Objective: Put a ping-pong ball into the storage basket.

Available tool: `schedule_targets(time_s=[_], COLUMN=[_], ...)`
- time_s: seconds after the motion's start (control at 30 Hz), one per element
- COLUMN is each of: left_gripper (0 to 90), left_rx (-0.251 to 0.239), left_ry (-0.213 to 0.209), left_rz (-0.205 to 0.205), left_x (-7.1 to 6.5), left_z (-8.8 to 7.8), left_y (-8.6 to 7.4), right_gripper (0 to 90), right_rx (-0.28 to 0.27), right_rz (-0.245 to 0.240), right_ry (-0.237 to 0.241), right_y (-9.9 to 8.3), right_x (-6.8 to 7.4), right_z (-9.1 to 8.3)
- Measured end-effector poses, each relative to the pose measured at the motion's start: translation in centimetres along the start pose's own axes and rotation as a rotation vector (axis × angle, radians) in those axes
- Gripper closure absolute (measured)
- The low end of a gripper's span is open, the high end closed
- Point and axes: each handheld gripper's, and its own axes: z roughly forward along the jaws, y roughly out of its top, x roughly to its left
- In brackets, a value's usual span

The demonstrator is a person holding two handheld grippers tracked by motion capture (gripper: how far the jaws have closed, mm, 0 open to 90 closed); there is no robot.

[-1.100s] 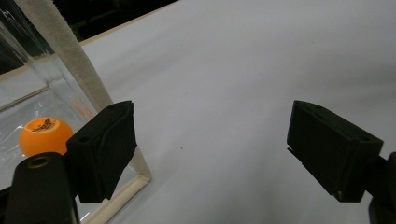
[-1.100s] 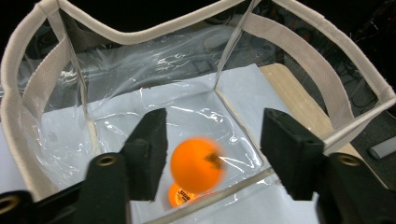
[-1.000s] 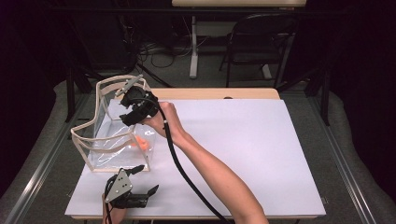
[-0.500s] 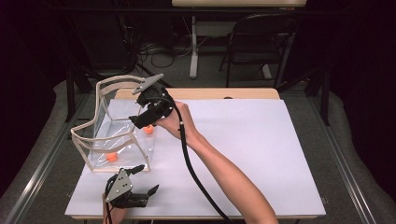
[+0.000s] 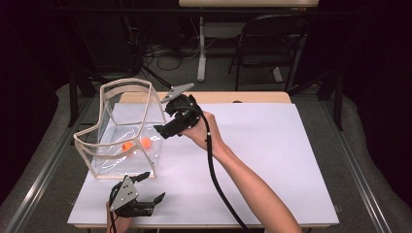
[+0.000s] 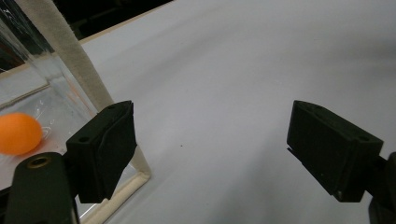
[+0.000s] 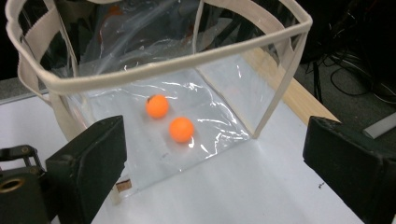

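Left tool (image 5: pixel 141 194), lower left of the high view: resting at the near bench edge, jaws spread wide, nothing between them. In the left gripper view its one jaw stands just beside the near corner post of the clear bag (image 6: pixel 70 56), whether touching cannot be told; an orange ball (image 6: pixel 17 133) shows through the wall at the left edge.

Bench (image 5: pixel 272 160): white top, bare across the centre and right of the high view.

Clear bag (image 5: pixel 121 131), left of centre in the high view: transparent walls, cream-taped rim and edges, standing upright with its mouth open. Contents: two orange balls (image 5: pixel 136 144) lying on the floor of the bag, close together, not touching in the right gripper view. There one ball (image 7: pixel 157 106) lies upper left of the other (image 7: pixel 181 129).

Right tool (image 5: pixel 159 129), centre of the high view: held in a hand just outside the bag's right wall. Its jaws have just been opening and stand wide apart, empty.
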Motion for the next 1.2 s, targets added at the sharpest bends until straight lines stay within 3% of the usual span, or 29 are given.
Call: schedule_targets(time_s=[0.77, 1.2], left_gripper=[15.7, 15.8], left_rx=[-0.002, 0.000], left_ry=[-0.009, -0.005], left_rz=[0.007, 0.007], left_x=[0.0, 0.0], left_z=[0.3, 0.2], left_y=[0.1, 0.1], right_gripper=[0.0, 0.0], right_rx=[0.107, 0.145], right_rz=[0.068, 0.085], right_ry=[-0.027, -0.027], right_y=[-6.5, -10.4], right_x=[-2.2, -2.1], right_z=[-1.3, -2.6])
